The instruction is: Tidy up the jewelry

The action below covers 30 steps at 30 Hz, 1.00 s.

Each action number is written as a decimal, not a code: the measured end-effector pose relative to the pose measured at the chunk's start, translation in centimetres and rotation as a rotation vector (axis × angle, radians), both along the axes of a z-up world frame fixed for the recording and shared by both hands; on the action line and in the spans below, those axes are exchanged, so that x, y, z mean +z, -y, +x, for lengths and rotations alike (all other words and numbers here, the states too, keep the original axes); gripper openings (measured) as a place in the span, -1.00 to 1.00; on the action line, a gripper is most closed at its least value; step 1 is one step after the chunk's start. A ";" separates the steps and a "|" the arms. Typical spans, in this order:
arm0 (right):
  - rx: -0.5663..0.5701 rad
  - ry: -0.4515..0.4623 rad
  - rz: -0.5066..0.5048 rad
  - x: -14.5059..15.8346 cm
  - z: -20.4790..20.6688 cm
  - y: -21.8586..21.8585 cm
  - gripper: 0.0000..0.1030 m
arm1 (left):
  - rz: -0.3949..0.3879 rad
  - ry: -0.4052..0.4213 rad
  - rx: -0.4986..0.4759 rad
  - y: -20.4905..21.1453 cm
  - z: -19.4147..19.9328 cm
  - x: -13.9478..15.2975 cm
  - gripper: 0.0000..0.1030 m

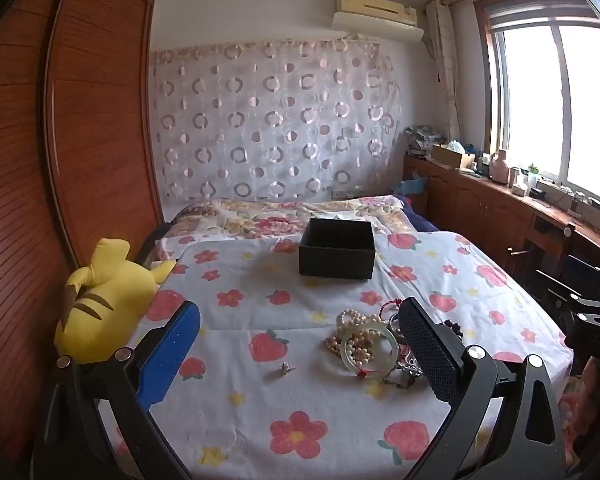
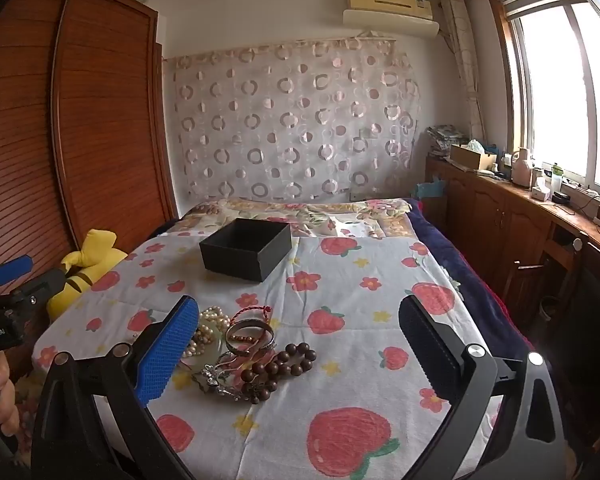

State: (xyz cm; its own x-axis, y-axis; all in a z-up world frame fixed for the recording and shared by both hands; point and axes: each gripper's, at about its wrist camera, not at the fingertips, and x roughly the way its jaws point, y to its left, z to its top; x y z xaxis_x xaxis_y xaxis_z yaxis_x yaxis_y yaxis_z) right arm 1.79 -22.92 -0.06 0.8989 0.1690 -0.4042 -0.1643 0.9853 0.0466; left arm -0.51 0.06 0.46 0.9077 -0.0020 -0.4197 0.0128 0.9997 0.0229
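A pile of jewelry lies on the flowered bedspread: a pearl necklace (image 1: pixel 354 334), a pale jade bangle (image 1: pixel 368 350), a metal bangle (image 2: pixel 249 336), dark wooden beads (image 2: pixel 290 362) and a red cord (image 2: pixel 254 312). A small loose piece (image 1: pixel 286 368) lies left of the pile. An open black box (image 1: pixel 337 248) stands farther back; it also shows in the right wrist view (image 2: pixel 246 249). My left gripper (image 1: pixel 300 344) is open above the bed, its right finger over the pile. My right gripper (image 2: pixel 300 340) is open, its left finger over the pile's left side.
A yellow plush toy (image 1: pixel 100 300) lies at the bed's left edge beside a wooden wardrobe (image 1: pixel 100 120). A wooden cabinet (image 2: pixel 520 216) with clutter runs along the right under the window. A folded floral quilt (image 1: pixel 280 216) lies behind the box.
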 end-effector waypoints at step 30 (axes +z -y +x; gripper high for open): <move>0.001 0.004 0.005 0.0 -0.1 0.0 0.96 | 0.005 0.009 -0.001 0.5 -0.6 1.2 0.86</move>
